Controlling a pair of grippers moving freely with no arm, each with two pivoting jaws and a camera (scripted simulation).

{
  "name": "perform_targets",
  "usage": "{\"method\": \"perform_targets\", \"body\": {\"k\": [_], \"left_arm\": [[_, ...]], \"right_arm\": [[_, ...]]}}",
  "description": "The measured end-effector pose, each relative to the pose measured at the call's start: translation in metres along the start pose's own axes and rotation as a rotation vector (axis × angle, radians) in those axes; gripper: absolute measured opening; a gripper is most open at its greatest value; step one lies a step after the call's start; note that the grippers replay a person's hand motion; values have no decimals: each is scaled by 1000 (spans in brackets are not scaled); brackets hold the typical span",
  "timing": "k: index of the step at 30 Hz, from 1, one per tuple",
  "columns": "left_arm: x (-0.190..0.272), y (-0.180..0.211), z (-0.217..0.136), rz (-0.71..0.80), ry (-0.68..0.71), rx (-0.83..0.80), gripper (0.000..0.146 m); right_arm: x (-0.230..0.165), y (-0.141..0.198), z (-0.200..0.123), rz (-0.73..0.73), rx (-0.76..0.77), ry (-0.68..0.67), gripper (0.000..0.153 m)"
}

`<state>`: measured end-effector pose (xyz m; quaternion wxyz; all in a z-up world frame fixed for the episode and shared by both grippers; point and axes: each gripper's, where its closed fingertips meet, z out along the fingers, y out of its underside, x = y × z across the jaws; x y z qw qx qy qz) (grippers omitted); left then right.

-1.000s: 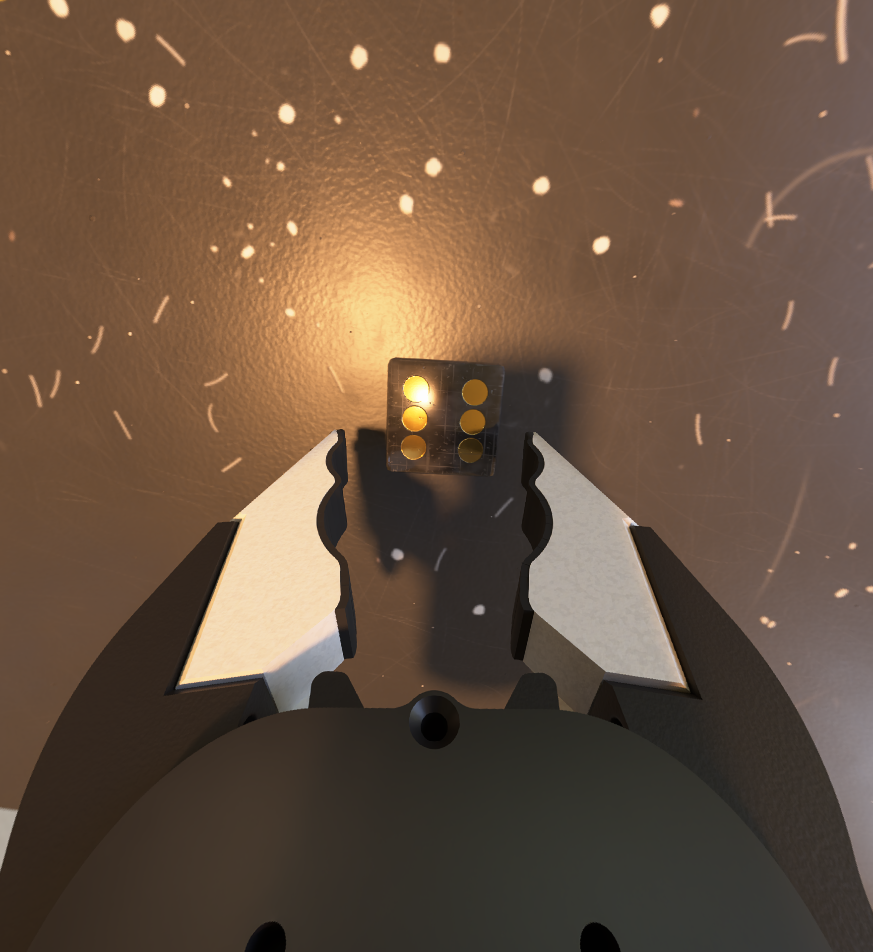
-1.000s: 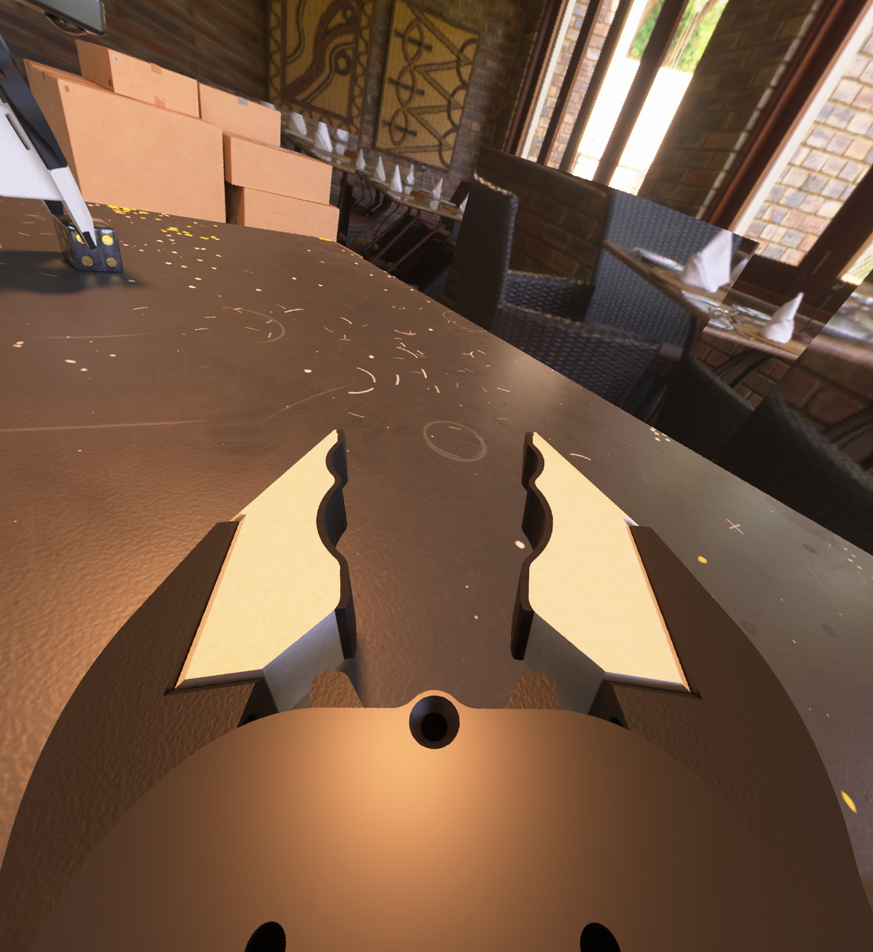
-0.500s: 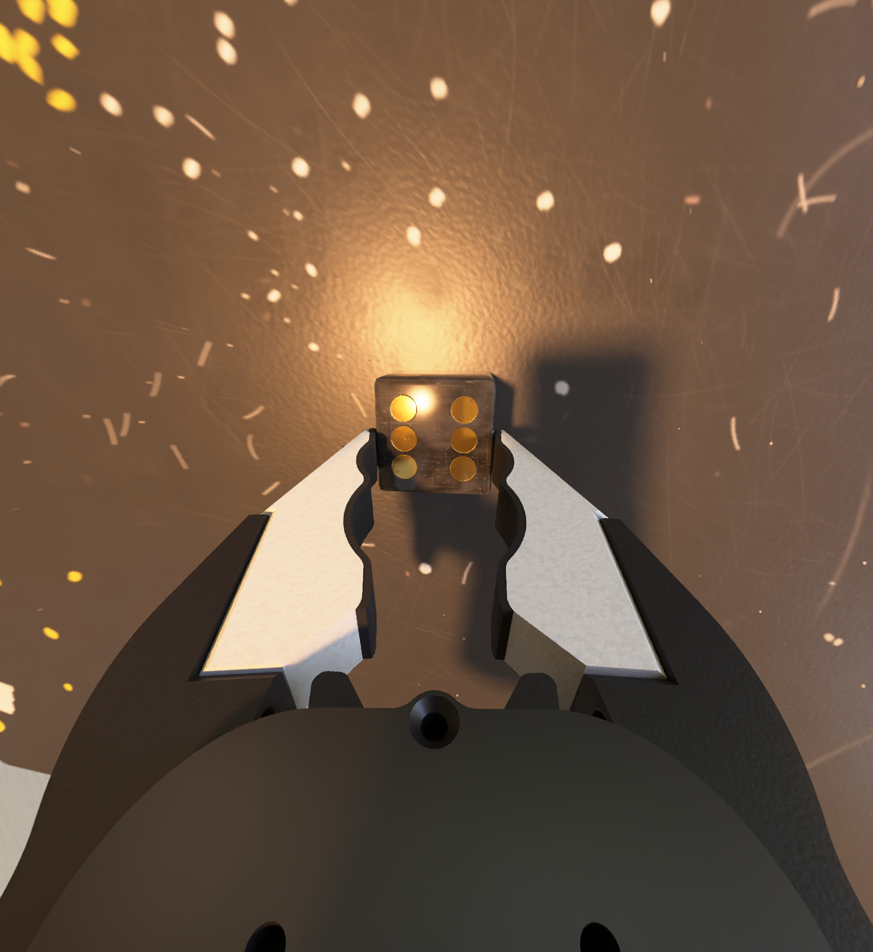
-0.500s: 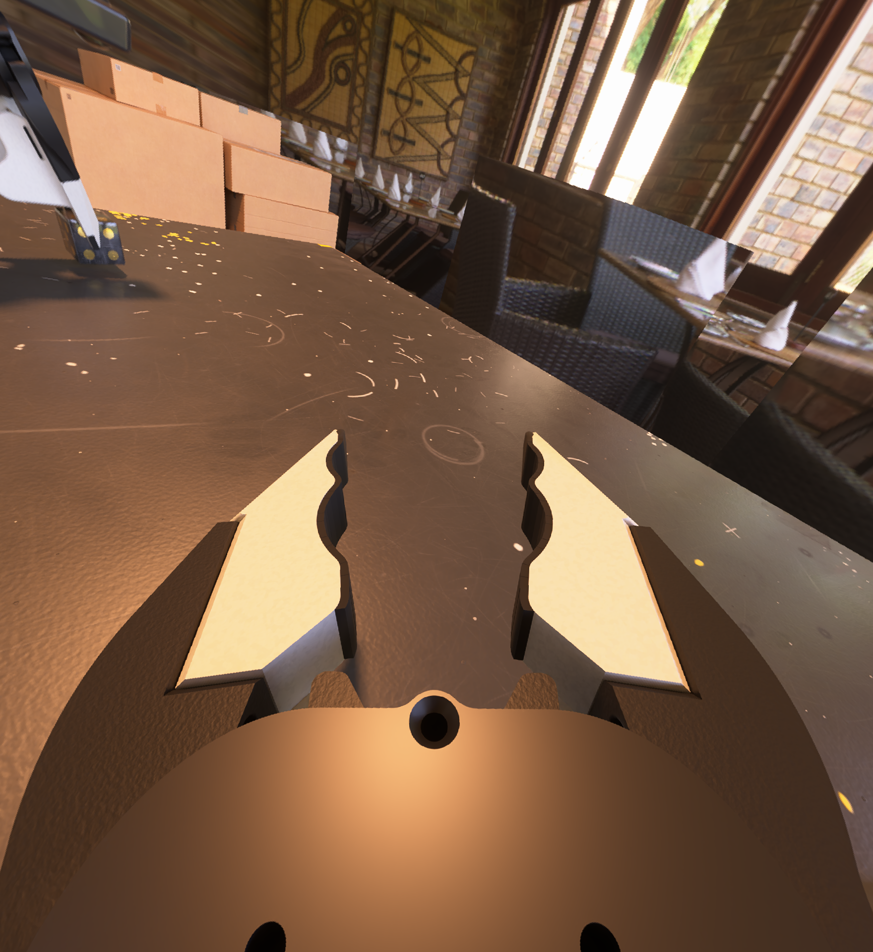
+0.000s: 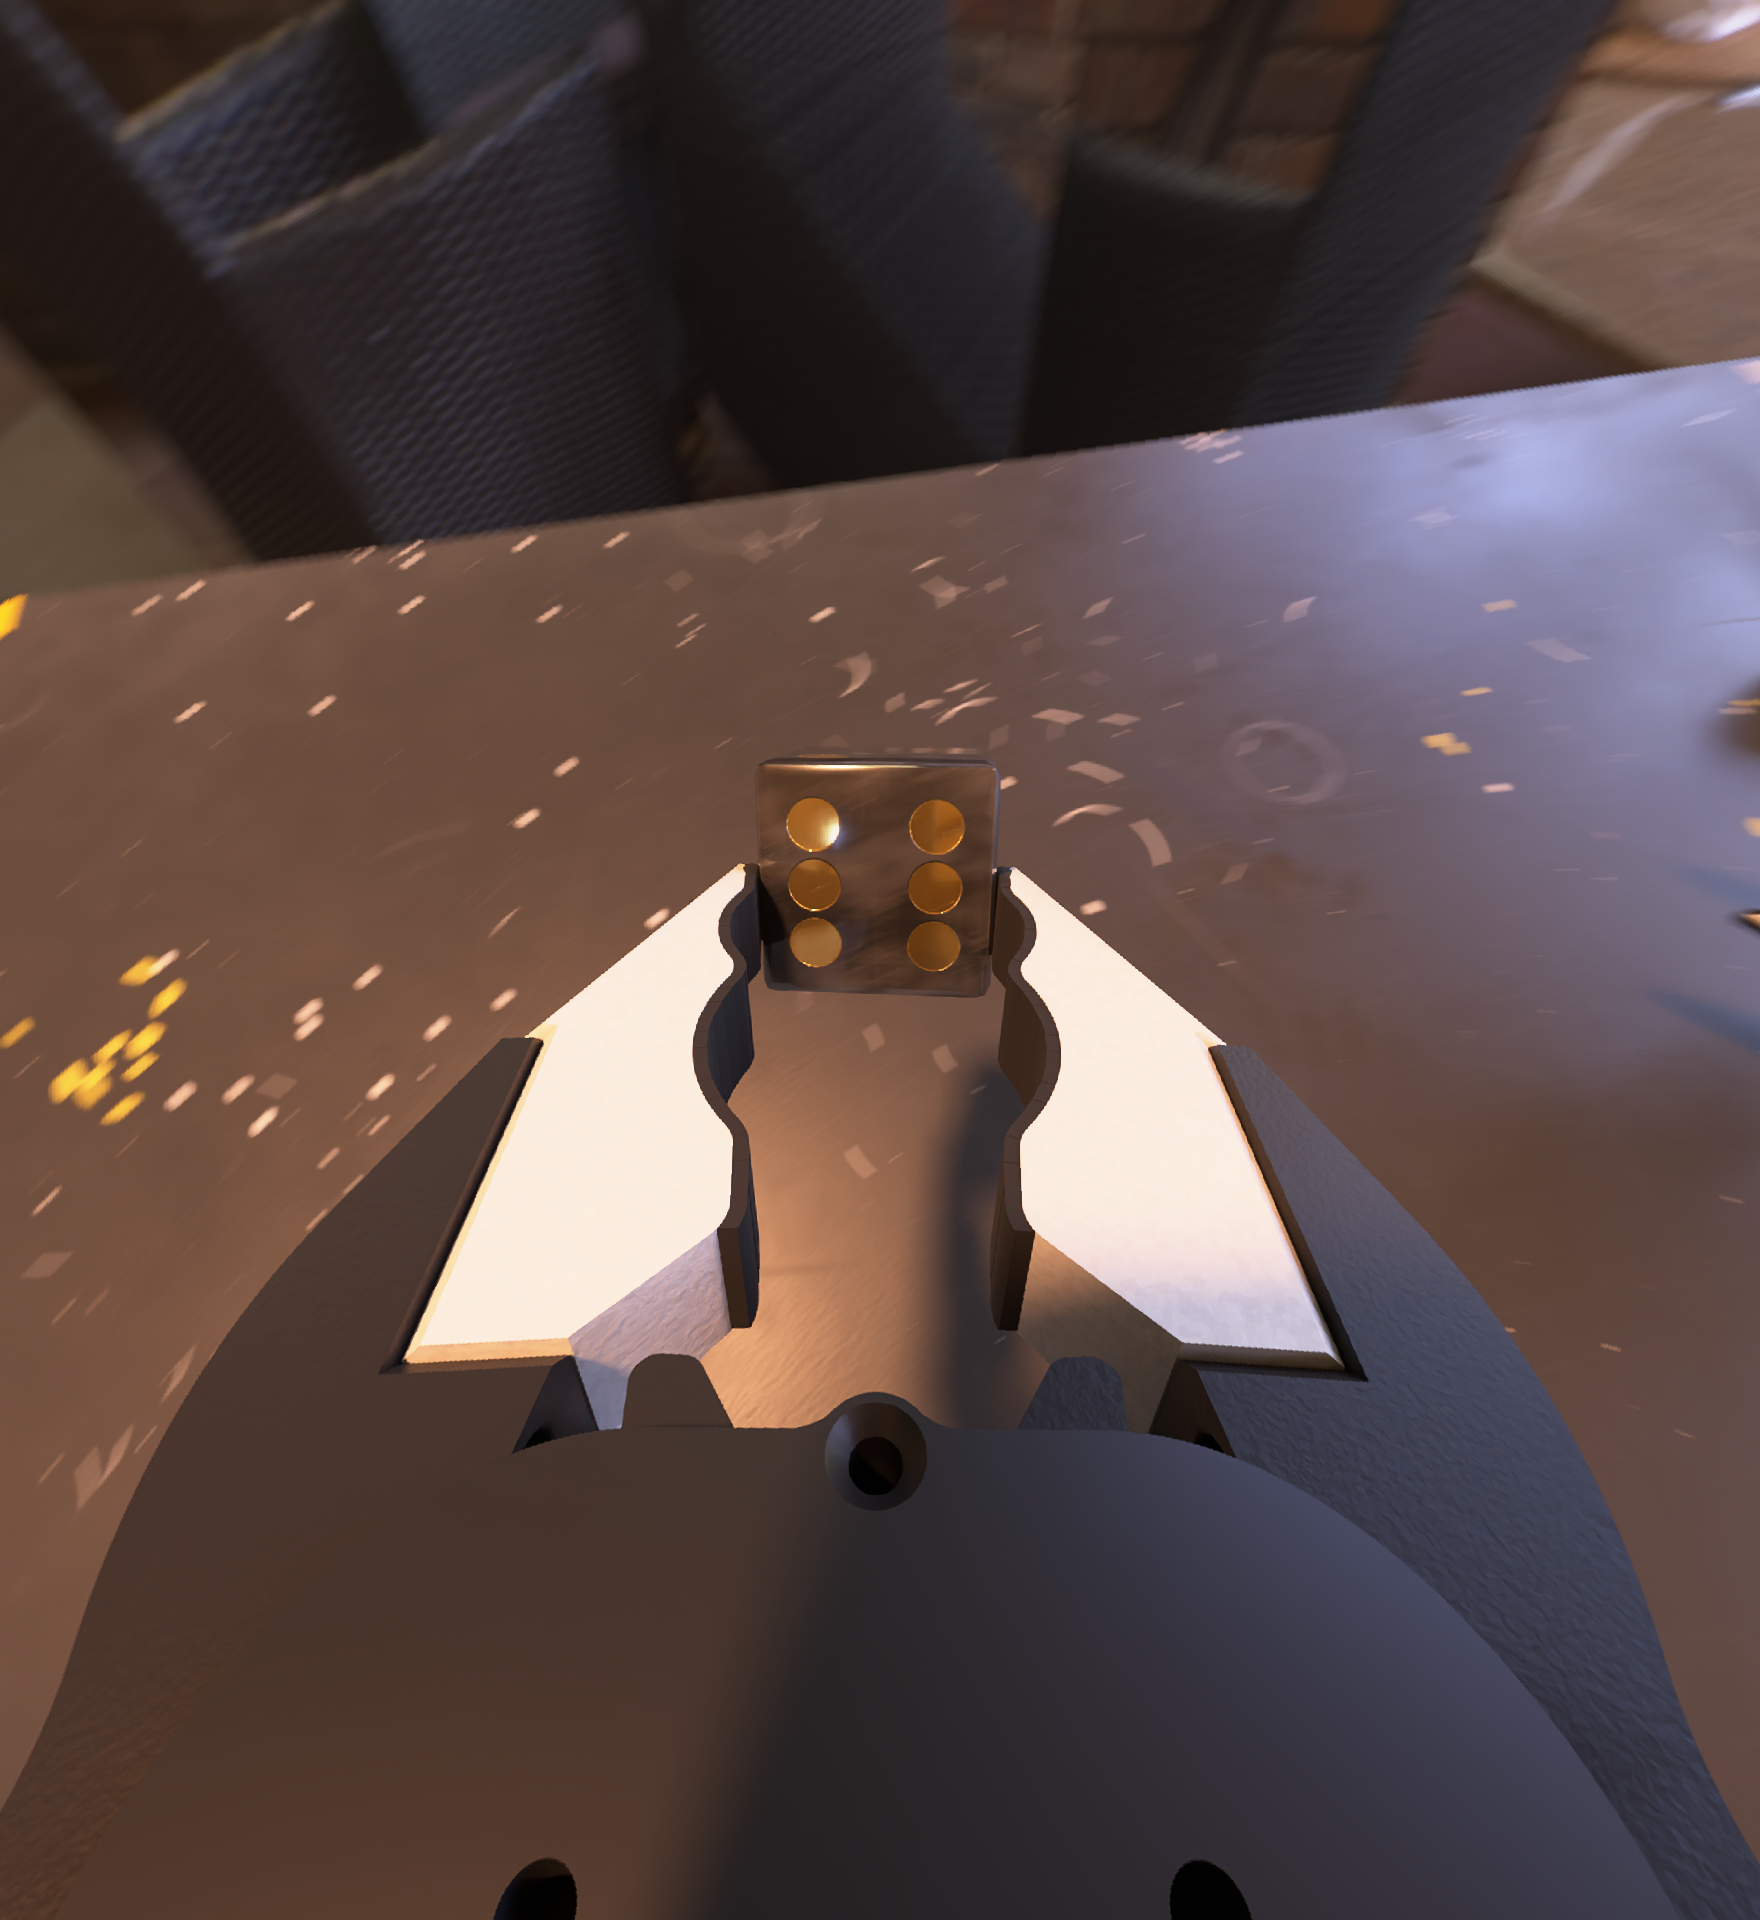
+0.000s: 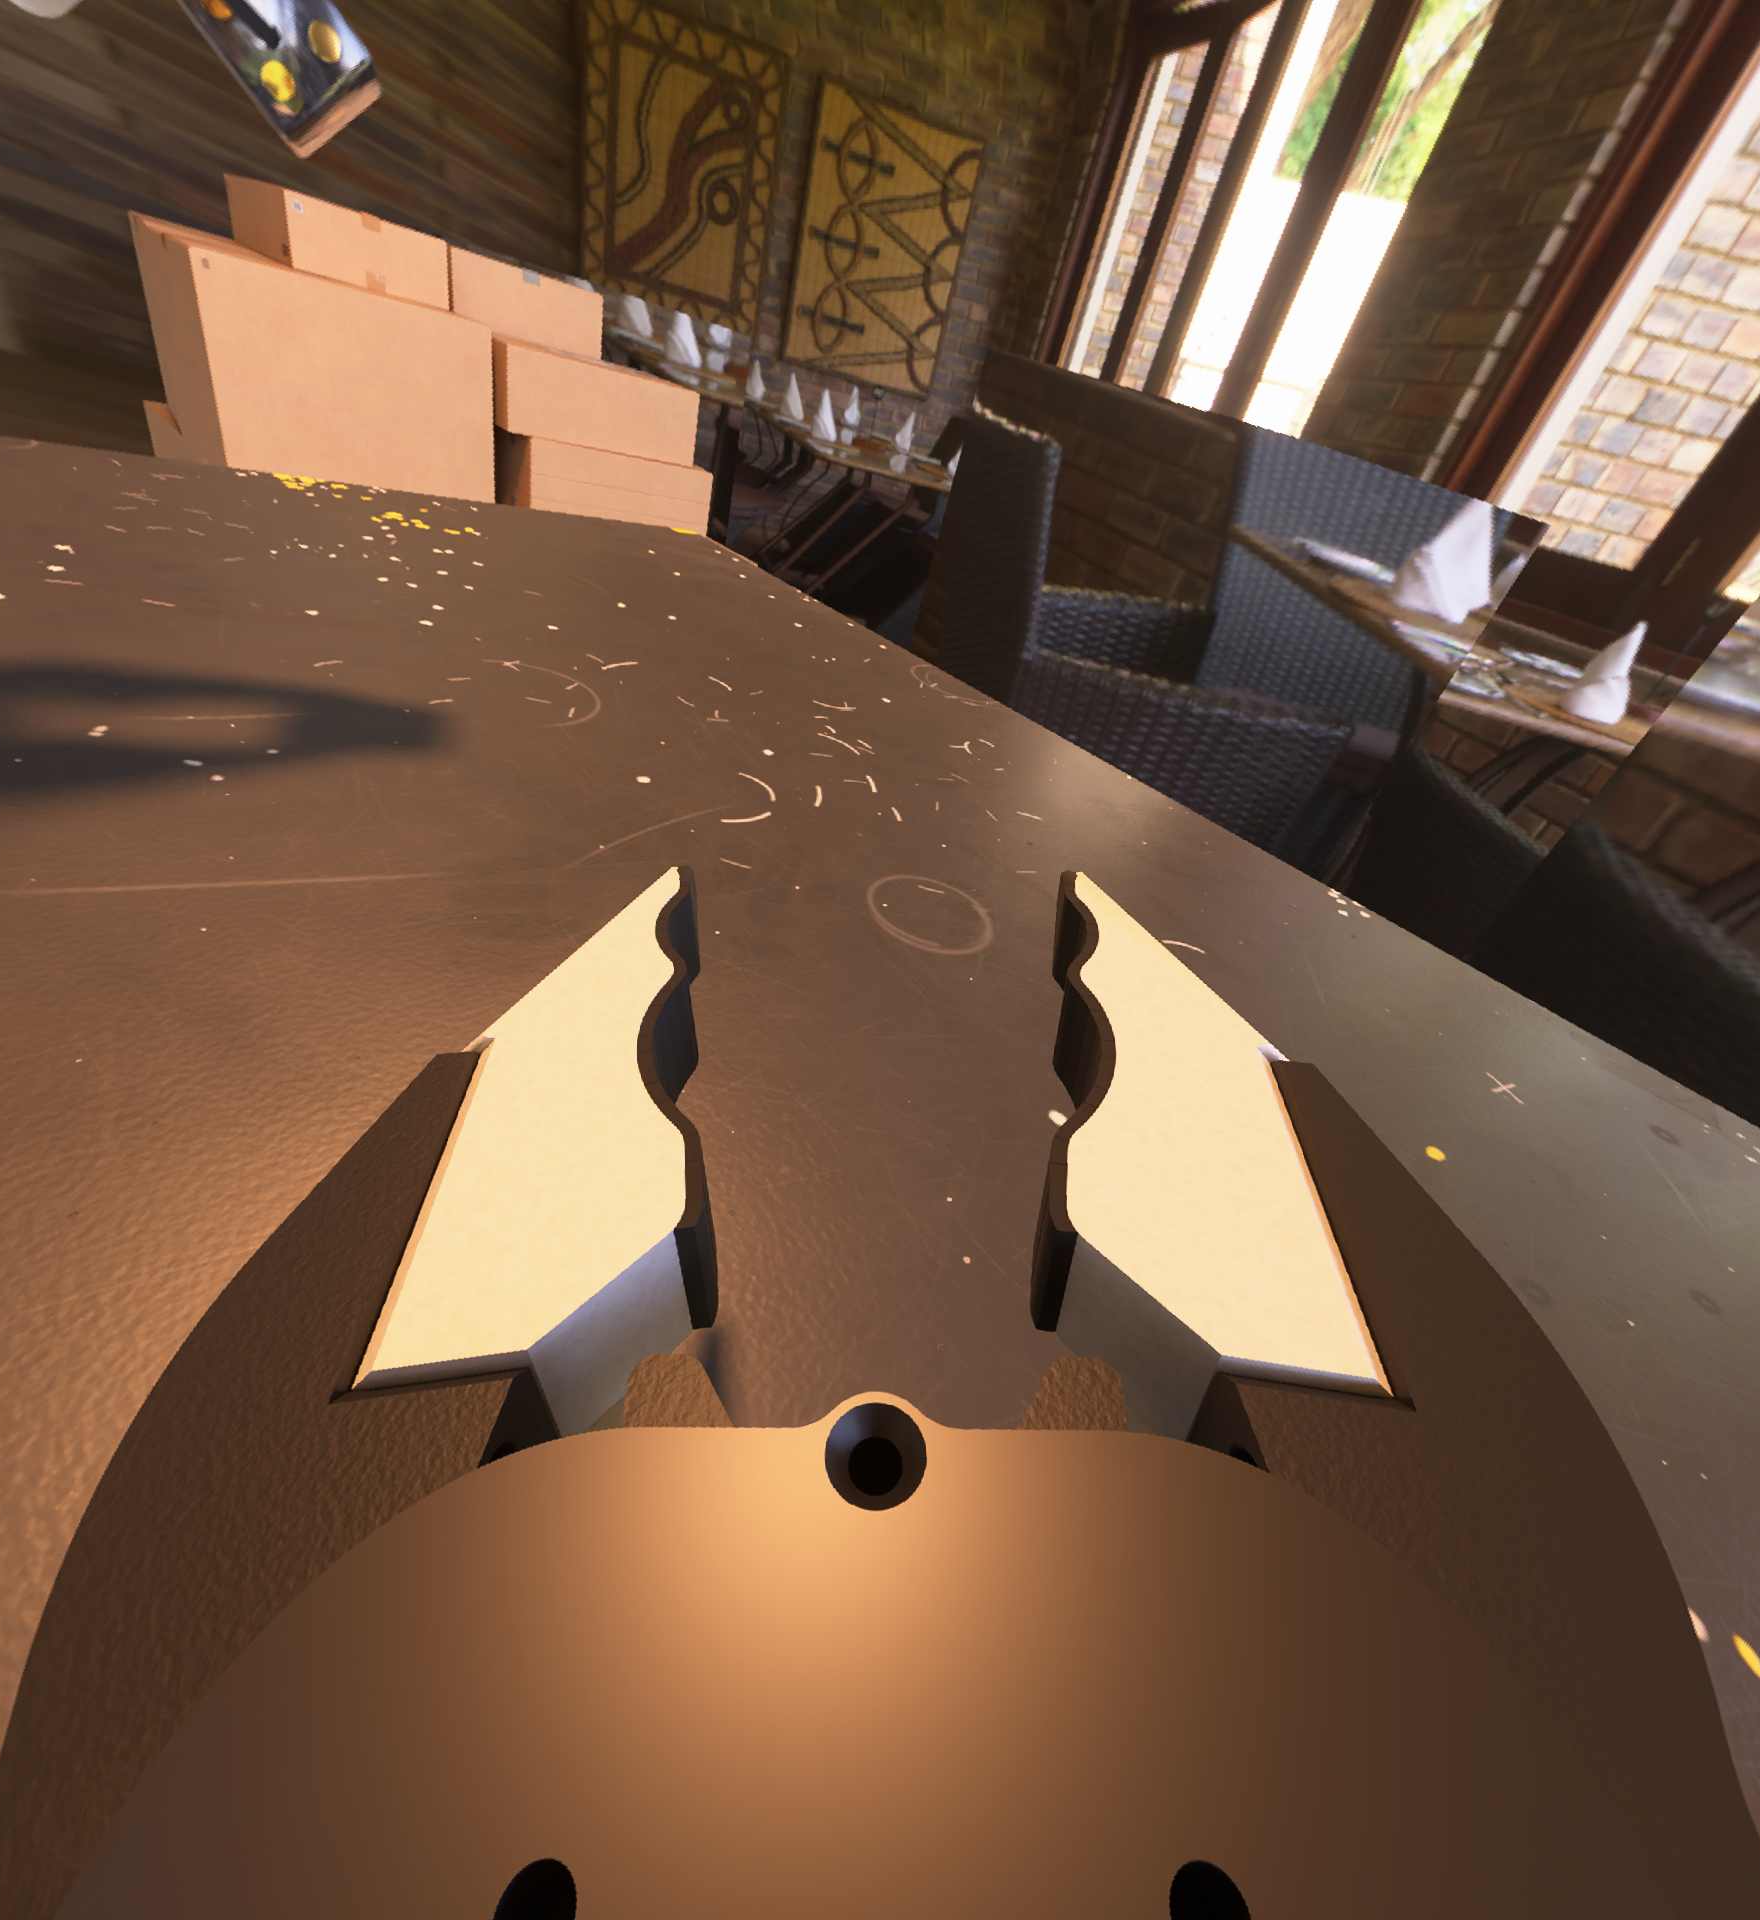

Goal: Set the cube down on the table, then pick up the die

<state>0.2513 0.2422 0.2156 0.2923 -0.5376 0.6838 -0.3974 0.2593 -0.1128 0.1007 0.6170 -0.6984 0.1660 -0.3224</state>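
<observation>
A dark die [image 5: 876, 883] with gold pips sits clamped between the fingertips of my left gripper [image 5: 876, 896], which is shut on it and holds it in the air above the dark table [image 5: 336, 831]. The die also shows at the top left of the right wrist view [image 6: 299, 62], high above the table, with its shadow [image 6: 159, 717] below. My right gripper [image 6: 876, 904] is open and empty, low over the table [image 6: 232, 1039]. No other cube shows in either view.
The table's far edge [image 5: 855, 488] has dark wicker chairs [image 5: 460, 291] beyond it. Cardboard boxes [image 6: 388, 384] stand past the table's far end, chairs [image 6: 1115, 644] along its right side. White and yellow specks and scratches mark the tabletop.
My left gripper closed on the die, lifted it off the table and tilted up from looking straight down. The right gripper has barely moved.
</observation>
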Motion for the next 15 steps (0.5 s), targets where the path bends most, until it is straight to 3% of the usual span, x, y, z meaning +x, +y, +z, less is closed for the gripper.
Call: {"method": "perform_targets", "body": {"k": [5,15], "left_arm": [[74,-22,17,64,298,111,45],[200,-22,65,75,869,307,45]], "right_arm": [[-1,-2,-1,0,17,-11,69],[-6,-3,2,14,20,-64,69]]}}
